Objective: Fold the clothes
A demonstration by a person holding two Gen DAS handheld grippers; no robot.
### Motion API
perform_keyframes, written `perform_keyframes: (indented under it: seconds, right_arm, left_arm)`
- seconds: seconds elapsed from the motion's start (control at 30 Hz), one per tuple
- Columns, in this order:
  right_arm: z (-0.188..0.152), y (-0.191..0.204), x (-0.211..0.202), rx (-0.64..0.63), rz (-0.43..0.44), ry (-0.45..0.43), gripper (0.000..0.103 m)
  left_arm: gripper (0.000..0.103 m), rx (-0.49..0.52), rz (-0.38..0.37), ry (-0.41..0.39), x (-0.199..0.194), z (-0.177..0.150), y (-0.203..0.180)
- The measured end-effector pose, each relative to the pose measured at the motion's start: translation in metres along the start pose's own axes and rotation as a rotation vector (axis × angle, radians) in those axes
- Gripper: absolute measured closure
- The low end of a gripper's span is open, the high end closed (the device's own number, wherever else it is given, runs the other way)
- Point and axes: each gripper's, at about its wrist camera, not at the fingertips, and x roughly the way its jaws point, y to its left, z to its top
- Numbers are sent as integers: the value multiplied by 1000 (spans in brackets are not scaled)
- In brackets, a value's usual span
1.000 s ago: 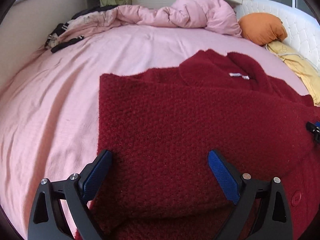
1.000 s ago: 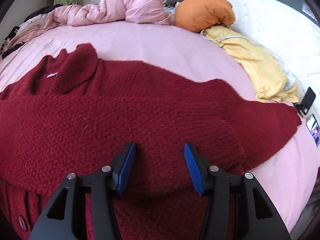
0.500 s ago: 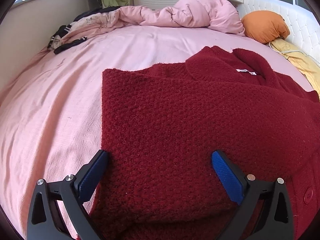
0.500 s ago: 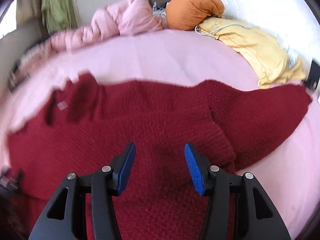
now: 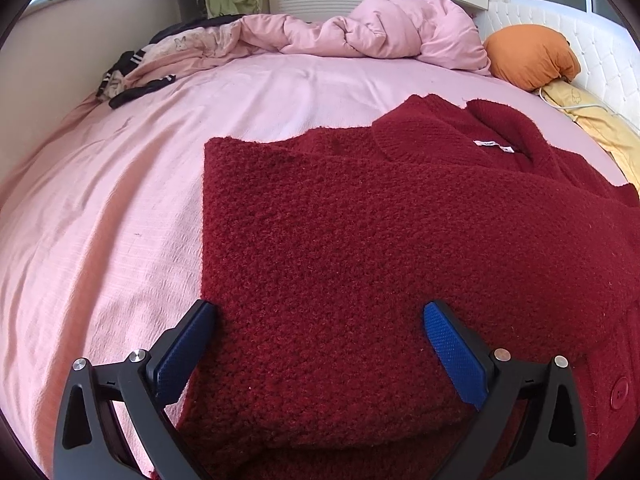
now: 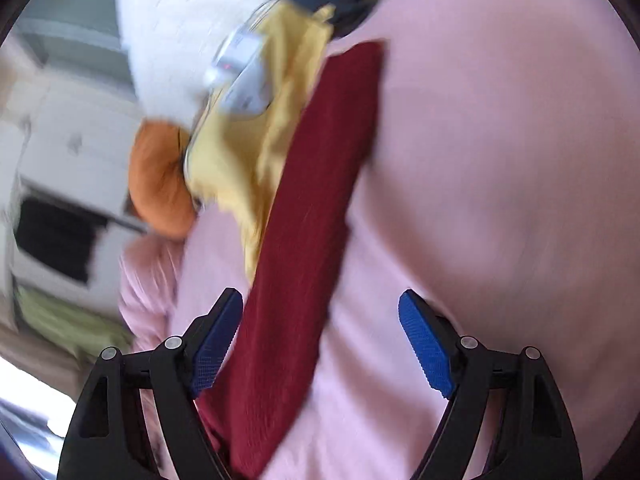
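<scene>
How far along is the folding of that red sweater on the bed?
Partly done. One side of the red sweater already lies folded across its body, giving a straight left edge on the pink sheet. The other sleeve lies stretched out toward the yellow cloth, and the open right gripper points along it. The left gripper is open above the folded part. That sleeve and the final folds remain.

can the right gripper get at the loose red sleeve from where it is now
Probably yes. The right gripper is open, and the red sleeve already runs up between its fingers, lying flat on the pink sheet with nothing over it. The view is blurred.
</scene>
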Motion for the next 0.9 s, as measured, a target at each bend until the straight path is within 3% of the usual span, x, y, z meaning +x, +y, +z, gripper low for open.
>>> perform_keyframes:
  seconds: [0.07, 0.2, 0.33, 0.37, 0.4, 0.47, 0.57, 0.7, 0.9]
  right_arm:
    - [17, 1, 9, -18, 25, -34, 22]
    - [42, 16, 53, -89, 23, 10, 22]
    - [61, 25, 85, -99, 38, 0, 25]
    - [65, 26, 91, -99, 24, 2, 37]
    - [71, 27, 98, -96, -12, 10, 62]
    - [82, 14, 103, -32, -70, 18, 93]
    - [80, -3, 99, 16, 3, 3, 95]
    - [55, 47, 86, -246, -153, -38, 95]
    - [-24, 155, 42, -465, 16, -39, 95]
  left_arm:
    - [0, 0, 1, 0, 0, 0, 0]
    - [0, 1, 5, -2, 0, -1, -1]
    - [0, 2, 8, -3, 0, -1, -2]
    - [0, 3, 9, -3, 0, -1, -2]
    - [0, 3, 9, -3, 0, -1, -2]
    - [0, 5, 9, -2, 0, 0, 0]
    - [0, 9, 8, -1, 1, 1, 1]
    - [0, 8, 12, -1, 1, 1, -2]
    - [0, 12, 20, 10, 2, 1, -2]
